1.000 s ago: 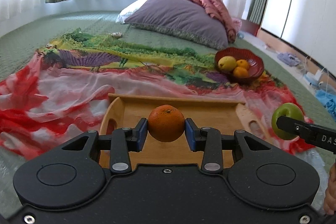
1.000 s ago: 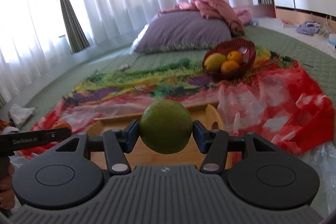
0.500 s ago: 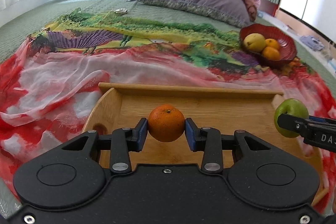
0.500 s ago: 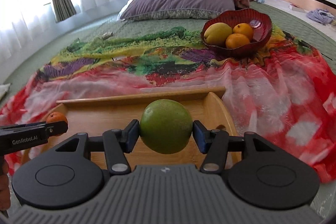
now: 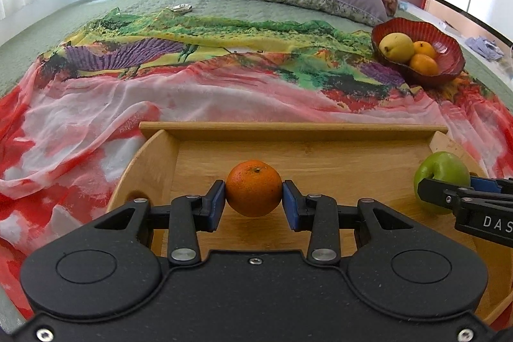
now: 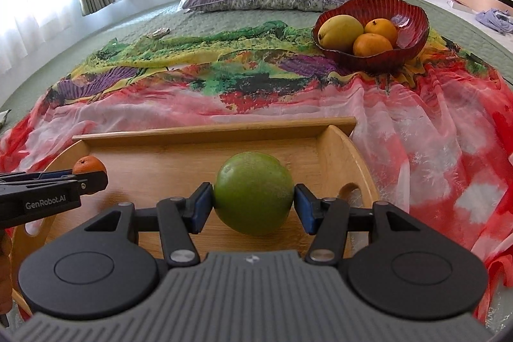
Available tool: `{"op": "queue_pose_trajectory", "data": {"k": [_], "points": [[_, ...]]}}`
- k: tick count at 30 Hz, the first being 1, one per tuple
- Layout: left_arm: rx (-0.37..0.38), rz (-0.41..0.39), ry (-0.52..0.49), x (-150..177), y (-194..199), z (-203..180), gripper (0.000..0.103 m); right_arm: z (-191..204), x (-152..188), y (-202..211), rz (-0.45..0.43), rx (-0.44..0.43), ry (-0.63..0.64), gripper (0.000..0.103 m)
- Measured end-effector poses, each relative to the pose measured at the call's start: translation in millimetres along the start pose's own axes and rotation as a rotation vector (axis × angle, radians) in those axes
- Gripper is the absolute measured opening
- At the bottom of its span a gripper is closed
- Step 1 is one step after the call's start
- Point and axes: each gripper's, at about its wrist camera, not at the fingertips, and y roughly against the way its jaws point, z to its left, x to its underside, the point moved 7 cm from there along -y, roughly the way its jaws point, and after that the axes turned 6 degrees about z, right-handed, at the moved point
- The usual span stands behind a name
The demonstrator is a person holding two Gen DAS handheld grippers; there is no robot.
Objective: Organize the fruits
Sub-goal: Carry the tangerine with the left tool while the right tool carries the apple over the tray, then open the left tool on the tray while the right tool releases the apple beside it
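The left gripper [image 5: 254, 202] clamps a round, dimpled orange mandarin [image 5: 254, 187] between blue pads, stem dimple turned up, above the smooth bamboo tray [image 5: 320, 146]. The right gripper [image 6: 253, 207] pinches a matte, slightly oval green apple [image 6: 253, 193] over the tray's right end; whether either fruit touches the wood is unclear. Beyond, a ribbed red glass bowl [image 6: 407, 18] on the gauzy printed scarf [image 5: 96, 104] holds three fruits.

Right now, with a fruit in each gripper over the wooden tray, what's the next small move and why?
Probably lower both and release. The left gripper holds the orange and the right gripper holds the green apple, both over the wooden tray, whose floor shows no other fruit.
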Motion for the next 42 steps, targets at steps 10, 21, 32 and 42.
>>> {"op": "queue_pose_trajectory", "data": {"k": [10, 21, 32, 42], "points": [[-0.012, 0.022, 0.003, 4, -7, -1, 0.036, 1, 3, -2, 0.007, 0.001, 0.010, 0.058], [-0.017, 0.024, 0.000, 4, -8, -1, 0.037, 1, 4, -1, 0.008, 0.004, 0.014, 0.059], [-0.023, 0.032, -0.016, 5, -8, -1, 0.042, 1, 5, -1, 0.012, 0.002, 0.008, 0.060], [-0.017, -0.016, -0.034, 9, 20, -2, 0.077, 2, 7, 22, -0.020, -0.036, 0.010, 0.079]]}}
